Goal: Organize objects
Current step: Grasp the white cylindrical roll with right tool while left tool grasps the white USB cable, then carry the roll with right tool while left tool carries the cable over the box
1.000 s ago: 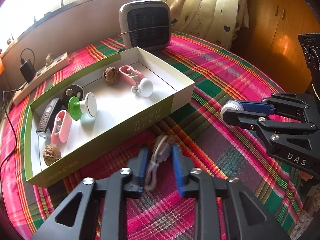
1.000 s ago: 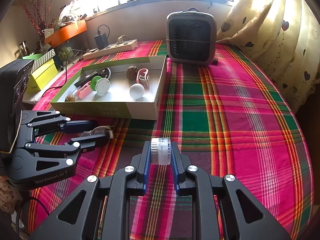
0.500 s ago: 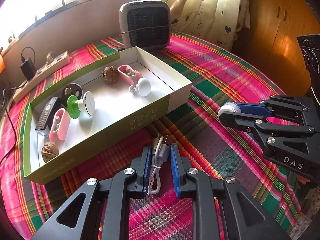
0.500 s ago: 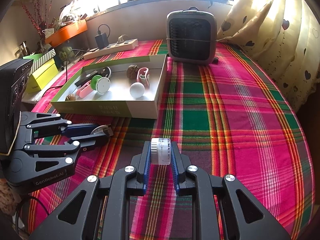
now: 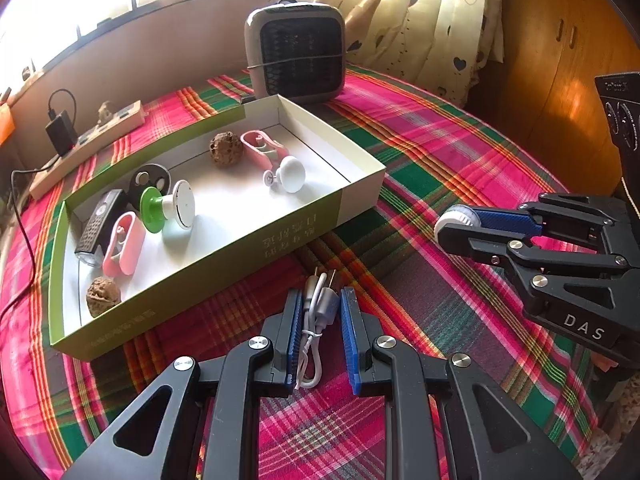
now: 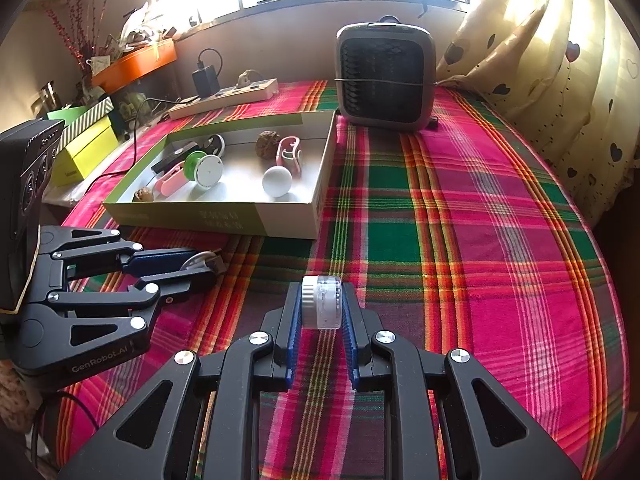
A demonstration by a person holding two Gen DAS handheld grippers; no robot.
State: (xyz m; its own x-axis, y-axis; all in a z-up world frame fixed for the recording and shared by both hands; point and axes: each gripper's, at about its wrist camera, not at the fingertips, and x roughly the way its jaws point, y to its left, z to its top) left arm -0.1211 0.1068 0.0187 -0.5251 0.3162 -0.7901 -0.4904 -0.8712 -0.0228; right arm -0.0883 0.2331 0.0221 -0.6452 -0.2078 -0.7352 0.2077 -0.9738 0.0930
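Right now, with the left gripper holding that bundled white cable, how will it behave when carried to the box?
Probably floppy: the white cable droops in a loop below the left gripper. Likely light. Its tie should keep the coil together, though plug ends may swing.

Pink, green and orange plaid cloth (image 6: pixel 460 220) covers the desk. The box (image 5: pixel 304 236) shows olive-green walls and a white floor; inside it are a green-and-white spool (image 5: pixel 168 208), pink clips (image 5: pixel 122 244) and brown walnuts (image 5: pixel 103 295). Black tool (image 5: pixel 320 300), blue pads, white cable (image 5: pixel 316 312). Cream curtain (image 6: pixel 560 80), dark hearts.
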